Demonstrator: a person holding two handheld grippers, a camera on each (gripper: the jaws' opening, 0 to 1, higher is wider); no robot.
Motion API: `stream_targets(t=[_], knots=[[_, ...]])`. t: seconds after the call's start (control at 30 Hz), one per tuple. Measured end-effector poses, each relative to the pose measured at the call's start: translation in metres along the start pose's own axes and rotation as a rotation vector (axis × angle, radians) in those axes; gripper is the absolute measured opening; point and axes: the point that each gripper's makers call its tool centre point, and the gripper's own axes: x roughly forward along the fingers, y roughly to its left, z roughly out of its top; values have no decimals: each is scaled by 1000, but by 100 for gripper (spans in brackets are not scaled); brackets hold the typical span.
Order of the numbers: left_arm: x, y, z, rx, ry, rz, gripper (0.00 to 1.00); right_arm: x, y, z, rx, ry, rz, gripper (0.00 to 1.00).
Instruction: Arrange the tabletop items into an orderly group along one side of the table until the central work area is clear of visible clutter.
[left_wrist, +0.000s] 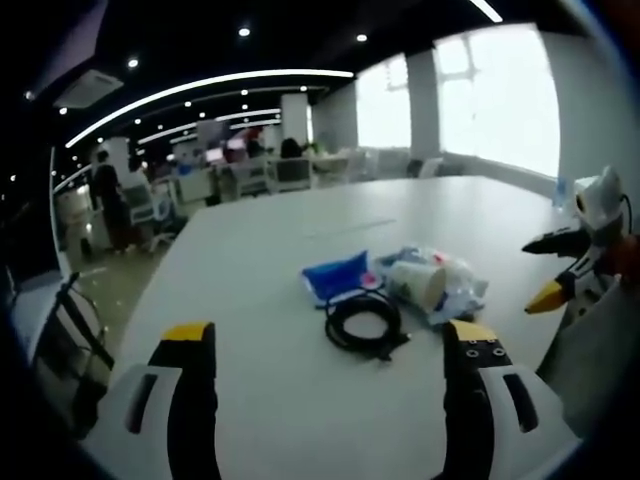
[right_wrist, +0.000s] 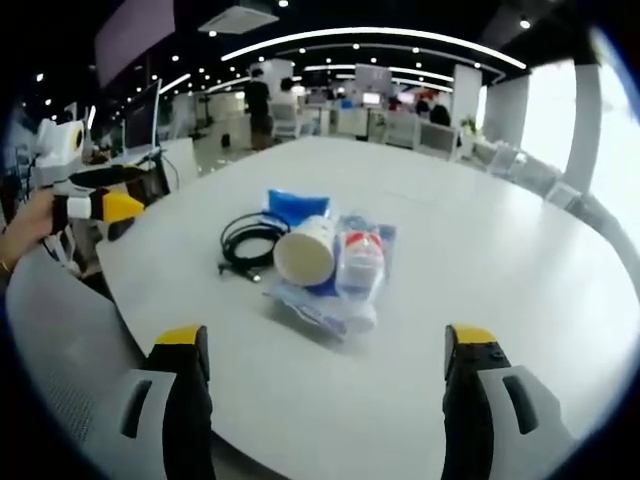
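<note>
The left gripper (left_wrist: 330, 350) is held low over the near edge of a large white table (left_wrist: 250, 260), its two yellow-tipped jaws set wide apart with nothing between them. The right gripper (right_wrist: 325, 355) hangs in the same manner from the opposite side of the table, jaws spread and empty, aimed at the clutter in the middle. In the left gripper view the right gripper comes in at the right edge, tilted; in the right gripper view the left gripper shows at the left edge, with a hand (right_wrist: 22, 232) wrapped round its grip.

The items lie clustered near the table's middle, well clear of both grippers. A black cable (left_wrist: 364, 322) is wound into a loose coil, its plug end trailing out. Just beside it lies a flat blue packet (left_wrist: 337, 276) with a glossy surface. A paper cup (right_wrist: 304, 253) lies on its side, its round open mouth facing the right gripper view. Touching it is a clear plastic bottle (right_wrist: 361, 262) with a red-and-white label, resting on crinkled transparent plastic wrap (right_wrist: 320, 305). The tabletop is smooth and matte, with a rounded edge.
</note>
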Motion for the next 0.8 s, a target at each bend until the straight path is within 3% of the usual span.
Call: stream_targets(t=[0.17, 0.27, 0.63, 0.8], knots=[[1, -3, 2, 9, -4, -14, 91, -1, -1, 2, -1, -9, -7, 96], [1, -5, 1, 11, -1, -24, 91, -5, -7, 12, -9, -54, -37, 95], [2, -9, 1, 17, 0, -38, 91, -5, -8, 13, -2, -59, -35, 91], [3, -12, 1, 26, 3, -50, 91, -6, -7, 19, -38, -85, -36, 88]])
